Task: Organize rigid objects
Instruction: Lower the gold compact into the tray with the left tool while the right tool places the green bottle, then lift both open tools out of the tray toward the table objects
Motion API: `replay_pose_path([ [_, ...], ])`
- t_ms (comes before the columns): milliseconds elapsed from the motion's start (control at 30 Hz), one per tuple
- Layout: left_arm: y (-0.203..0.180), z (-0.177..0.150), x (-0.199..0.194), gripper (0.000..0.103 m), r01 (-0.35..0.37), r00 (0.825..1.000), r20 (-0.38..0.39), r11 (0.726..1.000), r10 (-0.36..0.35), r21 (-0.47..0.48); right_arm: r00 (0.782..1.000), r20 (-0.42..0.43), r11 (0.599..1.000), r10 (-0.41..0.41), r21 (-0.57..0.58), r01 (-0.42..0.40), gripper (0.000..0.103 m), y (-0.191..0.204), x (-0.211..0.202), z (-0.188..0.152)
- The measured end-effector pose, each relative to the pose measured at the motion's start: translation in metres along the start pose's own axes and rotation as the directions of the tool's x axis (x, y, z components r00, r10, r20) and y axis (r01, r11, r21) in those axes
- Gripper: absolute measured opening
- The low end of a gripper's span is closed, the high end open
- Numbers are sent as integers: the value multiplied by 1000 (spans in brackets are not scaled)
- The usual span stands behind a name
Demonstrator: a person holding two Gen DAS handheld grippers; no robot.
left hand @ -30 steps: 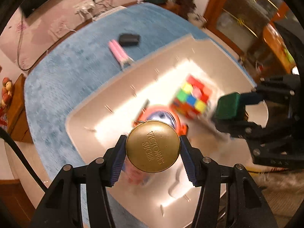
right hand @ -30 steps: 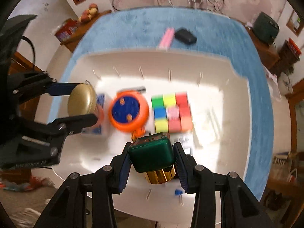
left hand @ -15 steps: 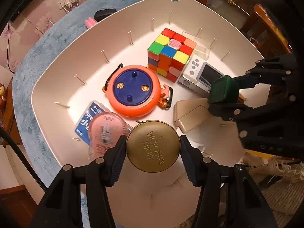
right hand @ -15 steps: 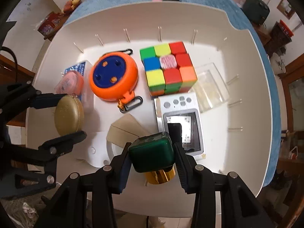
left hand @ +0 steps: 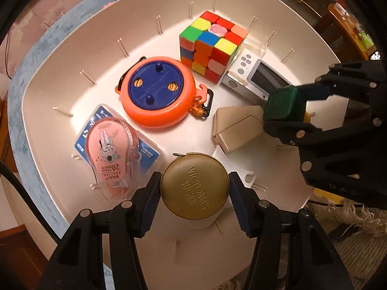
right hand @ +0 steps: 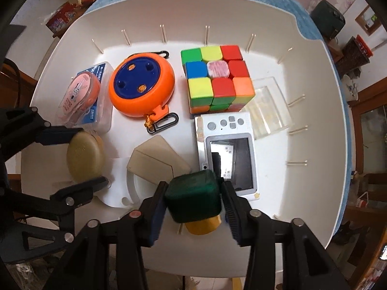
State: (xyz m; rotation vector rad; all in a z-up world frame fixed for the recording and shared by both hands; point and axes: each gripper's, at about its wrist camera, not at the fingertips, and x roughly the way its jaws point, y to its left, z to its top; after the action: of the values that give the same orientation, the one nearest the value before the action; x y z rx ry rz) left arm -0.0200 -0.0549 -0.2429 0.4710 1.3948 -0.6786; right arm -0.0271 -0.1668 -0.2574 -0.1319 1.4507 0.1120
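gold-lidded round tin (left hand: pixel 194 185) was pinched by the left gripper (left hand: pixel 194 188) low over the white bin (right hand: pixel 314 77) for placing; the right gripper (right hand: pixel 193 201) was being spread, freeing the green-capped bottle (right hand: pixel 193 199).

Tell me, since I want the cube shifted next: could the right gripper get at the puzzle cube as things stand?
Probably not yet. The right gripper has the green-capped bottle between its opening jaws; the puzzle cube itself stands uncovered beyond the handheld console.

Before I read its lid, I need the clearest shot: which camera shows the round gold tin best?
The left wrist view: the gold tin sits face-on between the left gripper's pads, lettering sharp. The right wrist view shows the tin small, off to the side, lettering unreadable.
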Motion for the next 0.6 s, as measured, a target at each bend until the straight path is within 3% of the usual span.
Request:
replay_pose_path([
  [167, -1, 0, -2, 75, 23, 1000, 9, 1000, -23, -13, 999, 30, 1000, -12, 5, 12, 60, -2, -12, 4],
  [600, -16, 3, -37, 77, 1, 998, 62, 1000, -2, 11, 993, 121, 1000, 2, 28, -5, 60, -15, -49, 17],
])
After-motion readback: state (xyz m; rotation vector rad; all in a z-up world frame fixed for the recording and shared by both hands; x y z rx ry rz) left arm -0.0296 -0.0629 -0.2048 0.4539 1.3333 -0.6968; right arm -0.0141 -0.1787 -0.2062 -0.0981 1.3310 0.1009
